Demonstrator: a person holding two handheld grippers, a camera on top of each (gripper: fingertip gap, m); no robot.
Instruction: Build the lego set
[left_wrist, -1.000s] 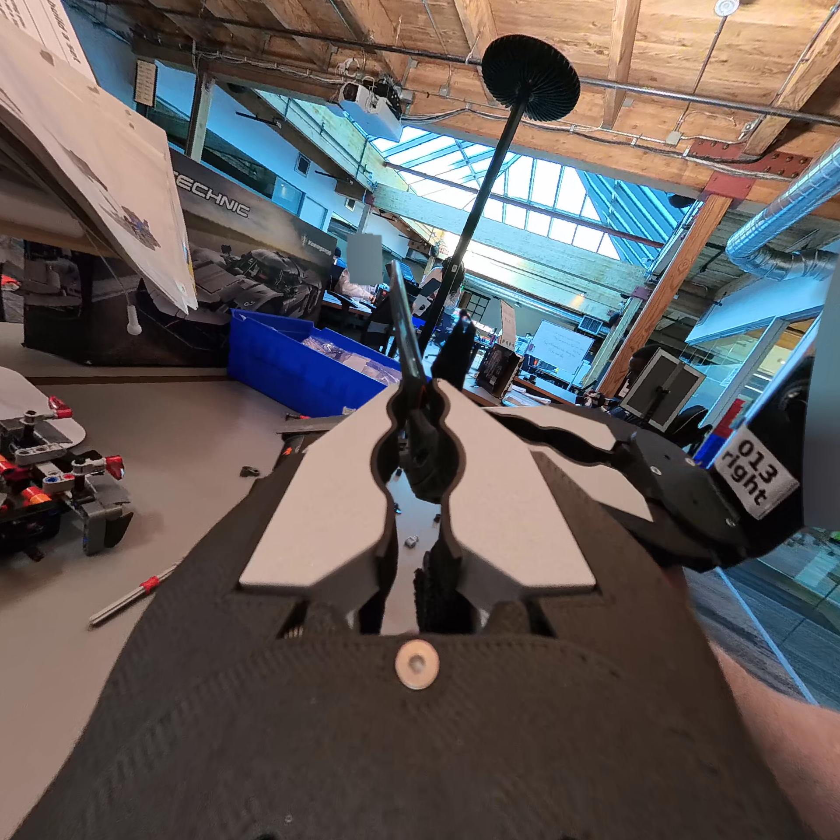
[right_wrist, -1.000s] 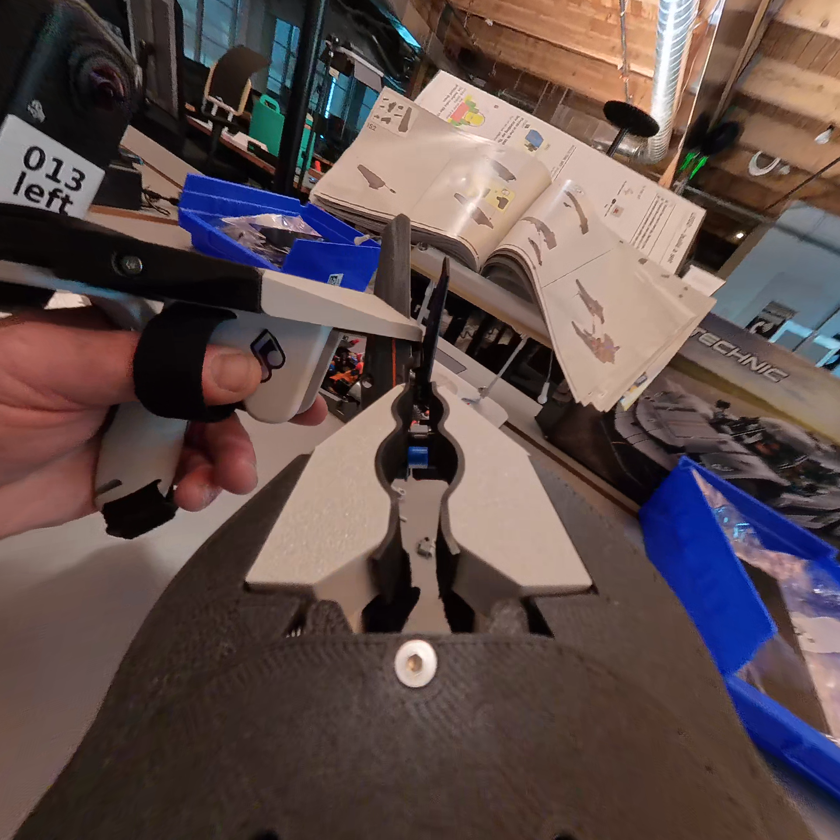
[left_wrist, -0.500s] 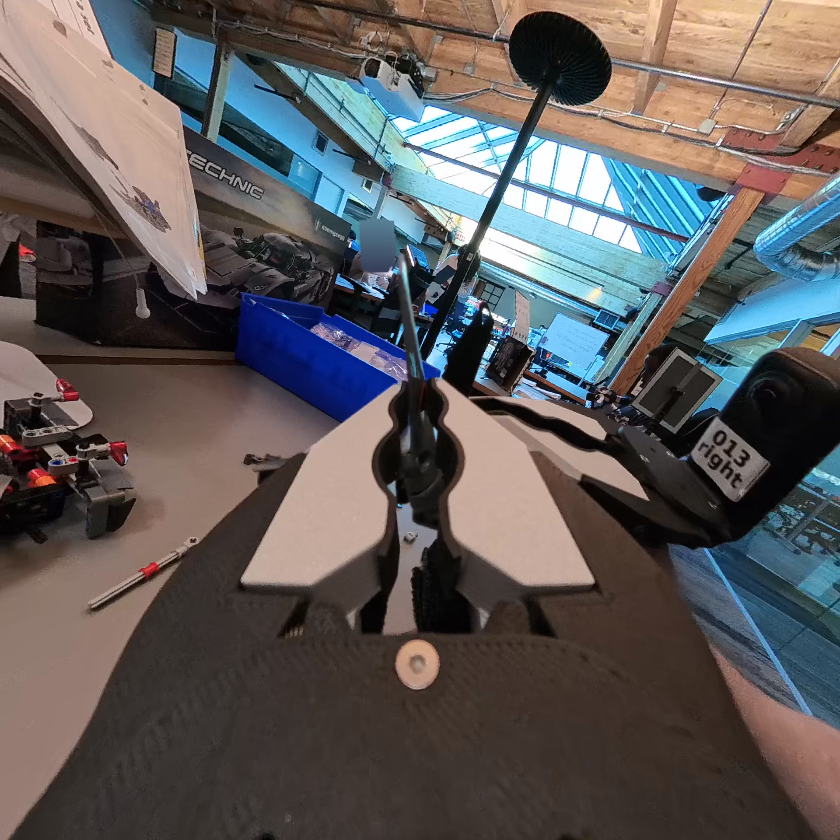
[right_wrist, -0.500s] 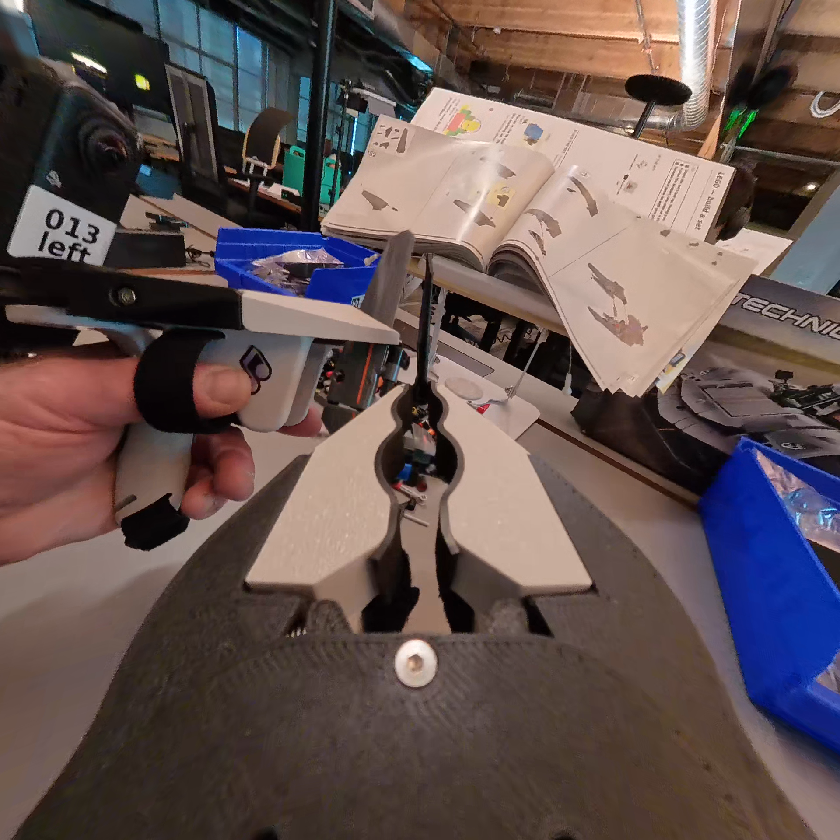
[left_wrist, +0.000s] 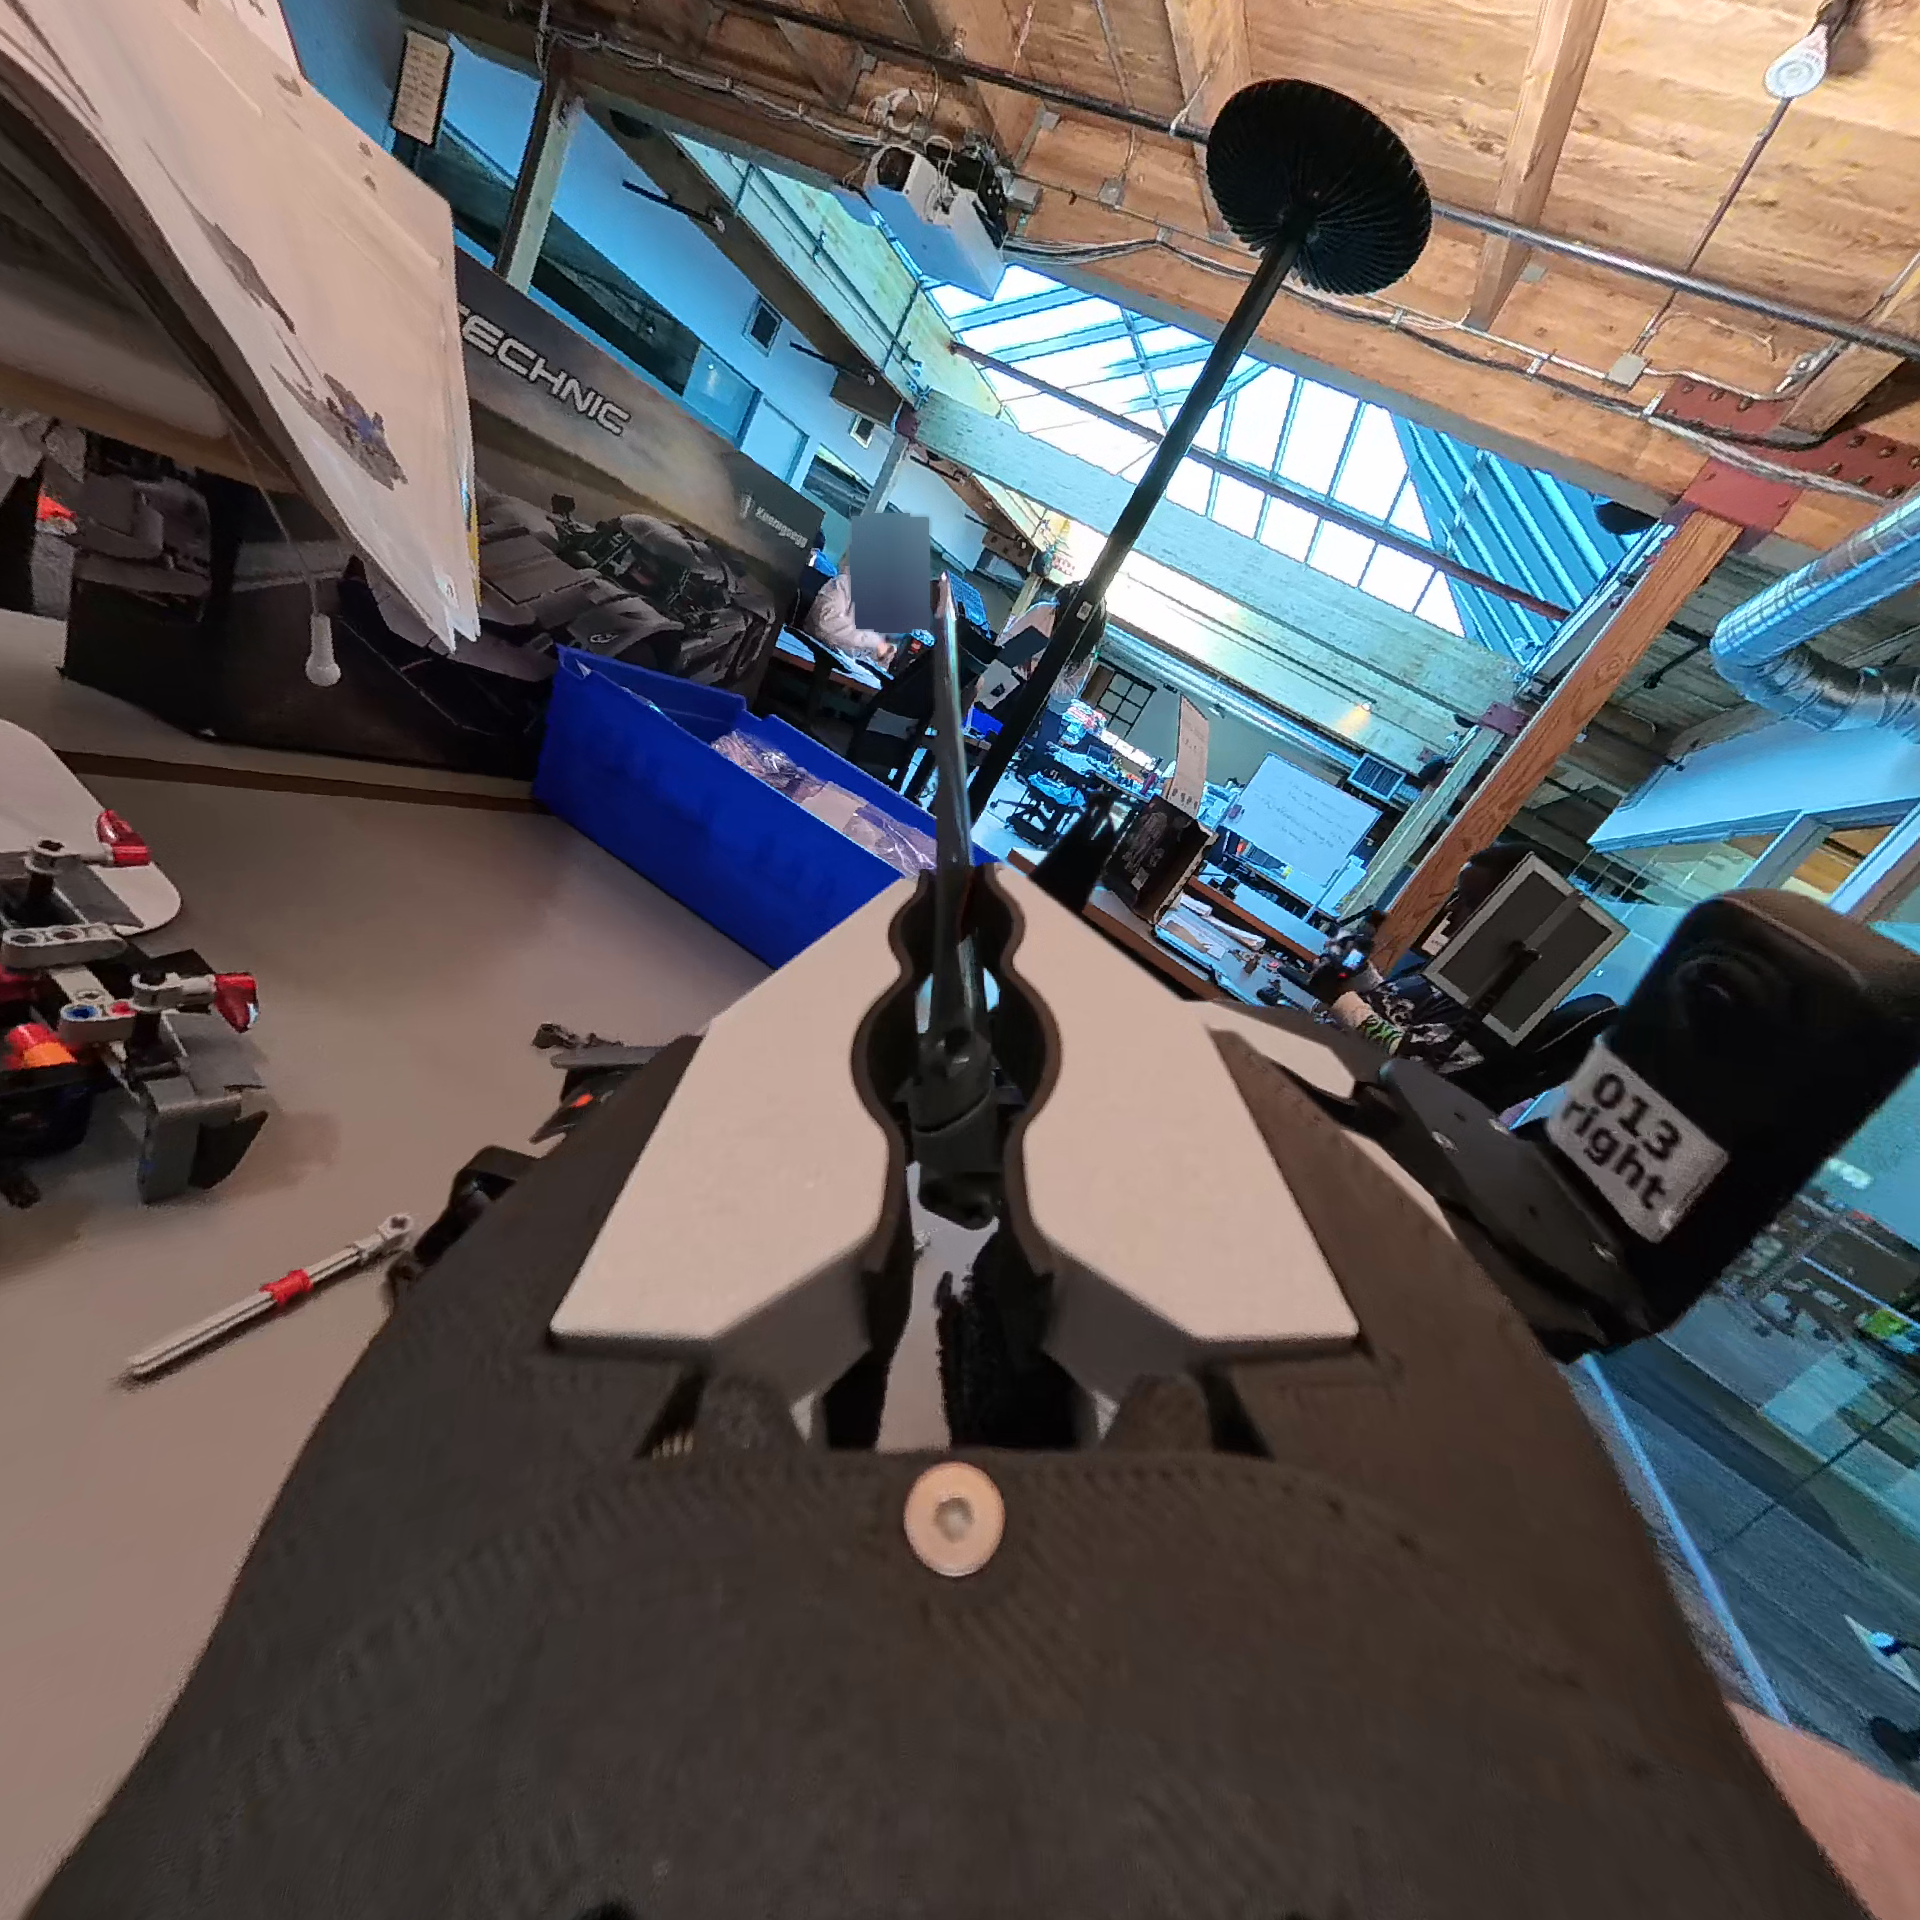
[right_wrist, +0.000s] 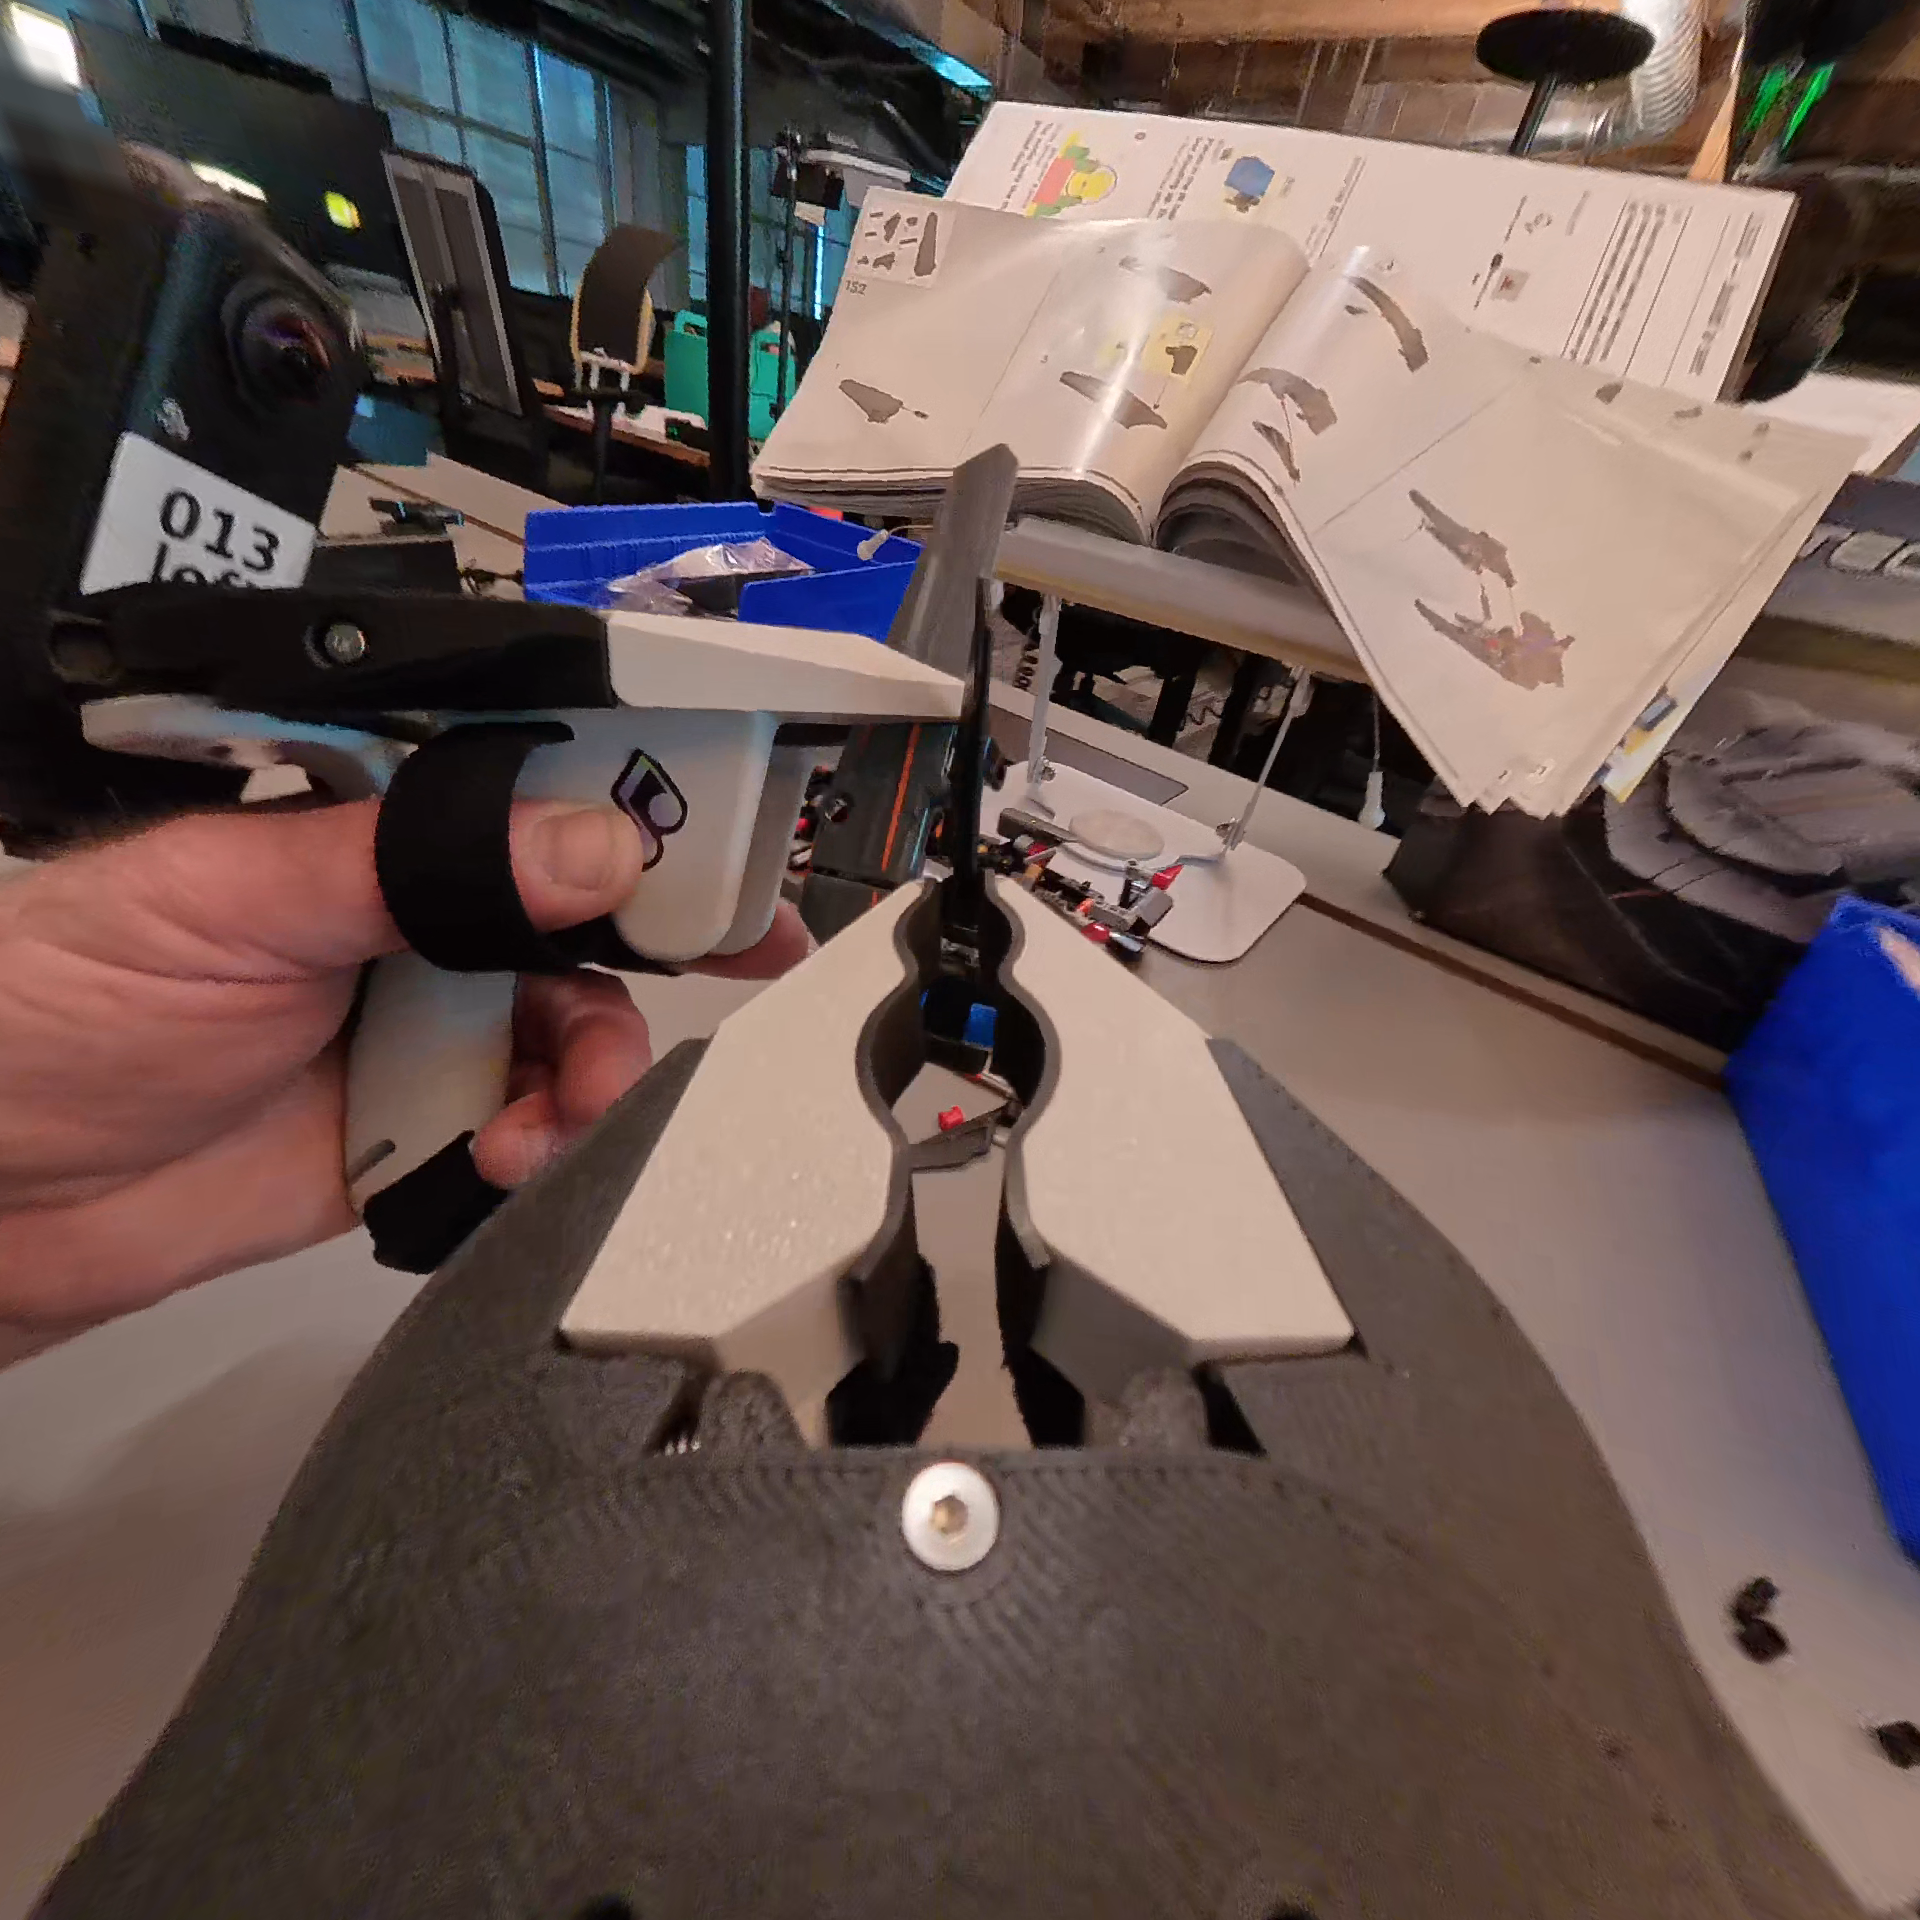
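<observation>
My left gripper (left_wrist: 954, 883) is shut on a long dark grey panel piece (left_wrist: 948, 790) that sticks up out of its jaws. In the right wrist view that panel (right_wrist: 951, 582) shows an orange stripe, and the left gripper's fingers (right_wrist: 779, 665) reach in from the left, held by a hand. My right gripper (right_wrist: 961, 894) is shut on a thin black piece (right_wrist: 974, 748) seen edge-on, right beside the panel. I cannot tell if the two touch. The right gripper's fingers (left_wrist: 1288, 1044) show at the right of the left wrist view. The partly built model (left_wrist: 104, 1029) sits on the table at the left.
An open instruction booklet (right_wrist: 1247, 364) rests on a stand. A blue bin (left_wrist: 727, 821) with bags and the set's box (left_wrist: 582, 582) stand behind. Another blue bin (right_wrist: 1839, 1143) is at the right. A grey axle with a red bush (left_wrist: 270, 1288) lies on the table. The grippers are tip to tip, or close to it. From either gripper's tips it is about 25 cm to the partly built model (left_wrist: 104, 1029).
Both grippers have tilted slightly down toward the table and stay shut on their pieces, tips still close together. More of the table and model shows between the right fingers.
</observation>
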